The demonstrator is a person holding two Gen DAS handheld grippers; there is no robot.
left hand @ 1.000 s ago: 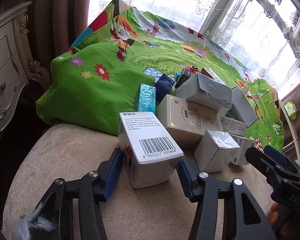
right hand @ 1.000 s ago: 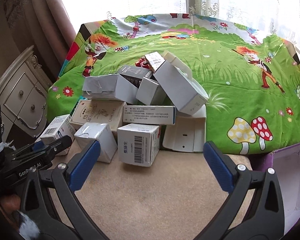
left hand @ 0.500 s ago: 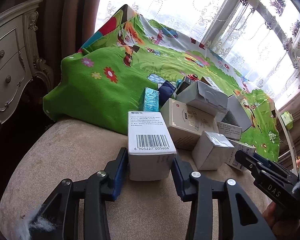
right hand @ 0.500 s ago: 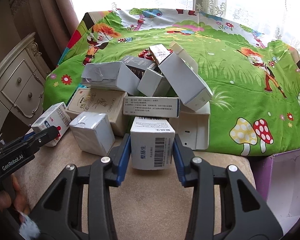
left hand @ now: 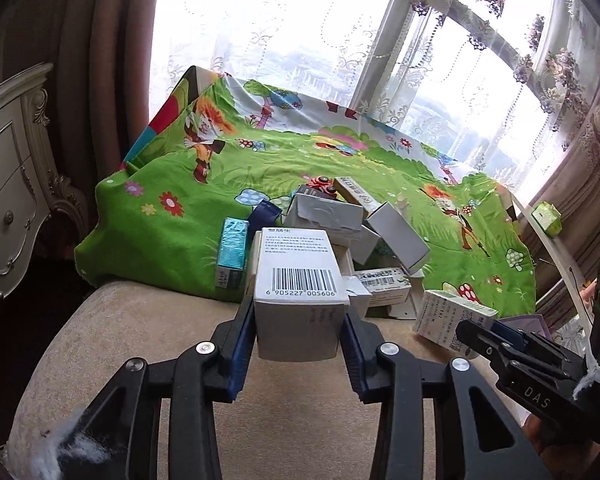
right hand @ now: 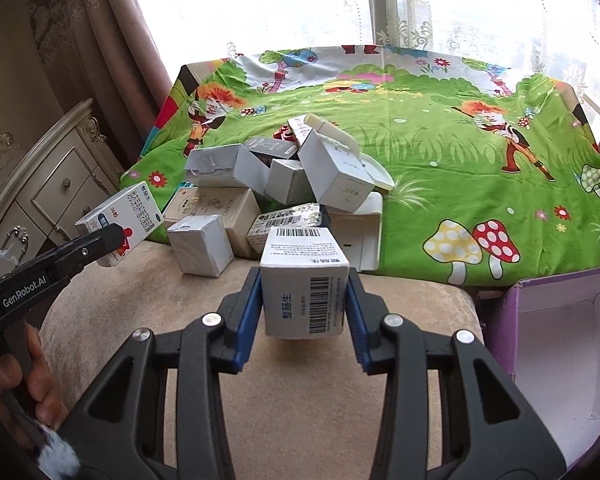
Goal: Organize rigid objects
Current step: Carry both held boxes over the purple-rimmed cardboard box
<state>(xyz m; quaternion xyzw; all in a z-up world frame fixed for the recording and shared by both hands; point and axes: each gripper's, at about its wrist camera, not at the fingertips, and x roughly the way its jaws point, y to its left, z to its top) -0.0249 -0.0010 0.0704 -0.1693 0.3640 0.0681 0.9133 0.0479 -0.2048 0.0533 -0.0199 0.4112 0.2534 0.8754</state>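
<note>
A white barcoded carton is clamped between the blue pads of the left gripper, raised off the beige cushion. A second white carton is pinched the same way across its narrow sides by the right gripper, a shadow being visible on the cushion beneath it. Both are judged to be light, thin-walled cardboard packs (probably medicine boxes): stiff enough to be held by the flat side faces, yet likely to be dented if squeezed harder, and somewhat slick where printed. The hold is best taken on opposite broad faces near the middle, as it is now.

Ahead of the fingertips of both grippers a heap of boxes is piled at the edge of the green cartoon blanket, several leaning on one another; it could be toppled if brushed. A teal box stands just left of the left gripper's fingertips. To the right of the right gripper's fingers an open purple bin is seen, possibly the destination. An ornate nightstand stands far to the left.
</note>
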